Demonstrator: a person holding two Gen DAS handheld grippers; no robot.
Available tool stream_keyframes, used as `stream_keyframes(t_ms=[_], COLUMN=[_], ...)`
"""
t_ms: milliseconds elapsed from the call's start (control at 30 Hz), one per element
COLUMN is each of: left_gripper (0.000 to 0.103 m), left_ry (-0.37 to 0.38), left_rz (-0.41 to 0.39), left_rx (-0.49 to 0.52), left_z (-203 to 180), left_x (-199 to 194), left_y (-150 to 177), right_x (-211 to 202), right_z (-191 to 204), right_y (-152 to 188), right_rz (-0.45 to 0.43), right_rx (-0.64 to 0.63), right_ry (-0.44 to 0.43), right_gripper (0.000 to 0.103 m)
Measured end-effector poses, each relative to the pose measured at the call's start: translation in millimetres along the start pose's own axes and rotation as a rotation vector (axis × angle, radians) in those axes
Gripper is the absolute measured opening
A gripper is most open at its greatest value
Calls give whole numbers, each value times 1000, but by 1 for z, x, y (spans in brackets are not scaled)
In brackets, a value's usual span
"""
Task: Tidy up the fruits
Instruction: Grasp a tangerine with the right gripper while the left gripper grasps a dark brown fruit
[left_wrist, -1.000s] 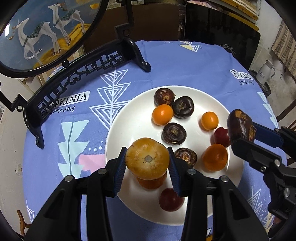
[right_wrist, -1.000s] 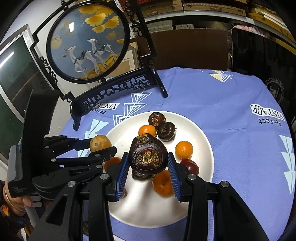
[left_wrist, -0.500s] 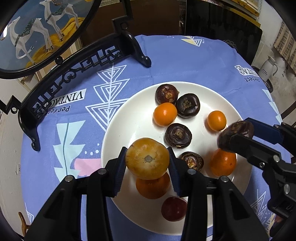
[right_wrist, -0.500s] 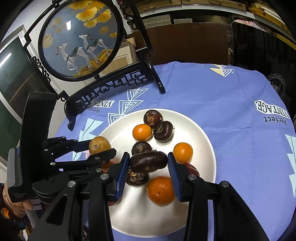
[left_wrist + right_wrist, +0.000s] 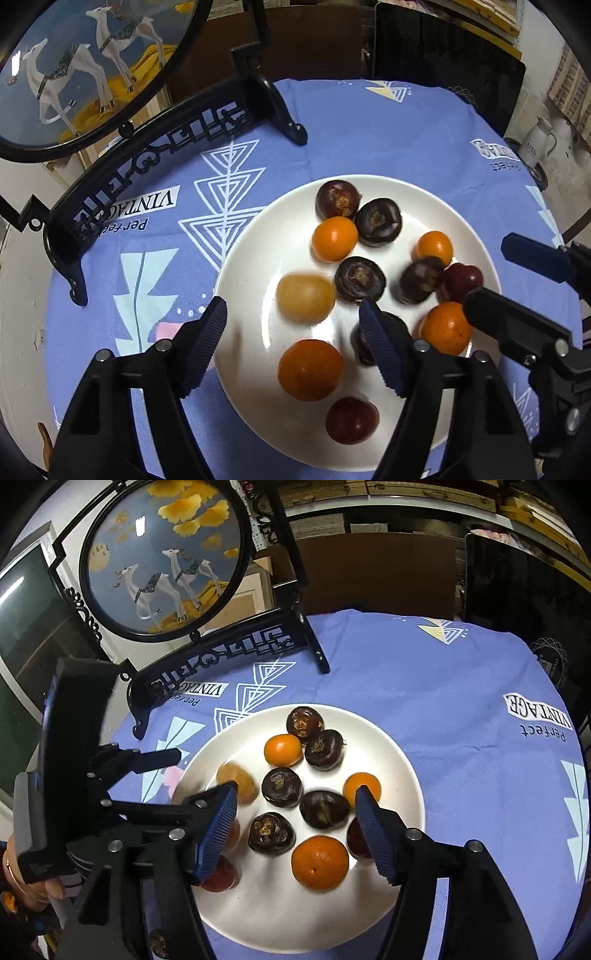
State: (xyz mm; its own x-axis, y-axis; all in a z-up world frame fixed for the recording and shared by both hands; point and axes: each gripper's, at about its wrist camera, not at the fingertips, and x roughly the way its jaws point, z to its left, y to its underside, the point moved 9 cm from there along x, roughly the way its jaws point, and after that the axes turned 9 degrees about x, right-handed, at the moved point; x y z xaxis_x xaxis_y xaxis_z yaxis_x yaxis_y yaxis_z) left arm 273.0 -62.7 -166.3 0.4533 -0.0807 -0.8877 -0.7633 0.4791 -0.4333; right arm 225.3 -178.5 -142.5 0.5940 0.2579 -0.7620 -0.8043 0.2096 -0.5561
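Note:
A white plate on the blue tablecloth holds several oranges, dark water chestnuts and red fruits. My left gripper is open and empty above the plate's near left part. A tan-yellow fruit, blurred, lies just beyond its fingers. My right gripper is open and empty over the plate. A dark chestnut lies on the plate between its fingers. The tan fruit shows left of it. The right gripper also shows at the left wrist view's right edge.
A black ornate stand with a round painted deer screen stands at the table's back left. A large orange lies near the right gripper. Dark furniture stands behind the table. A white kettle sits on the floor at right.
Both grippers opened. The left one let go of the tan fruit and the right one let go of the dark chestnut; both fruits now lie on the plate.

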Motion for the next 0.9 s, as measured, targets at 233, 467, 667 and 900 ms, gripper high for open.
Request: stream_keyframes(t_ms=[233, 467, 667, 900], left_gripper=[72, 72, 75, 77], left_ry=[-10, -10, 18, 98], left_rz=[-20, -54, -54, 11], left_rx=[20, 29, 48, 14], left_z=[-5, -7, -9, -10], left_x=[-18, -49, -68, -72], left_y=[3, 20, 72, 165], right_x=[-22, -52, -68, -55], right_z=[-1, 3, 3, -8], right_y=[4, 23, 105, 217], right_rz=[-25, -41, 70, 277], right_rx=[9, -13, -112, -227], right_ry=[-5, -13, -16, 40], right_gripper=[67, 67, 69, 69])
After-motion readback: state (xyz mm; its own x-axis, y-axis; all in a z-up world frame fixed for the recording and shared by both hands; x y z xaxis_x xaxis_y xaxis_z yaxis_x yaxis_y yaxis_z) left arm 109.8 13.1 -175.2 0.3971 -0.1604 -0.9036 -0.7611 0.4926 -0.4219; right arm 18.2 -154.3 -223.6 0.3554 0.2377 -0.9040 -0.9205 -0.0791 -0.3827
